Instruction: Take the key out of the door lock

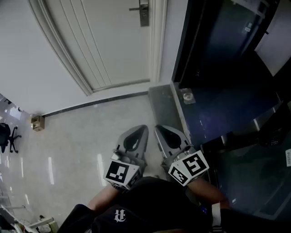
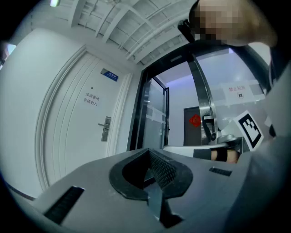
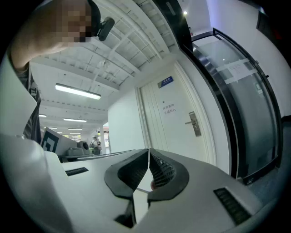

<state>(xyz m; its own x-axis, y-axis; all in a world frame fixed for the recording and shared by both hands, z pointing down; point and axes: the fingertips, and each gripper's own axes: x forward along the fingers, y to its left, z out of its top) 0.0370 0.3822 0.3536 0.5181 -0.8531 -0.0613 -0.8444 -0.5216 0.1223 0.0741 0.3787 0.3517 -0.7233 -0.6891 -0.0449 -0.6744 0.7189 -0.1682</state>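
Note:
A white door [image 1: 104, 41] stands ahead, with its metal lock plate and lever handle [image 1: 144, 12] at the top of the head view. The lock plate [image 2: 106, 129] also shows in the left gripper view, and the lock plate [image 3: 194, 124] in the right gripper view. It is too small to make out a key. My left gripper [image 1: 142, 130] and right gripper [image 1: 160, 130] hang side by side close to my body, far from the door. Both are shut with nothing between the jaws. Tips of the left gripper [image 2: 148, 153] and of the right gripper [image 3: 148, 152] meet.
A dark-framed glass door [image 1: 227, 68] fills the right side, with a small metal floor fitting [image 1: 187, 96] at its foot. A small cardboard box [image 1: 37, 122] sits by the wall at left, with an office chair [image 1: 8, 136] beyond it. Pale tiled floor [image 1: 82, 145] lies between me and the door.

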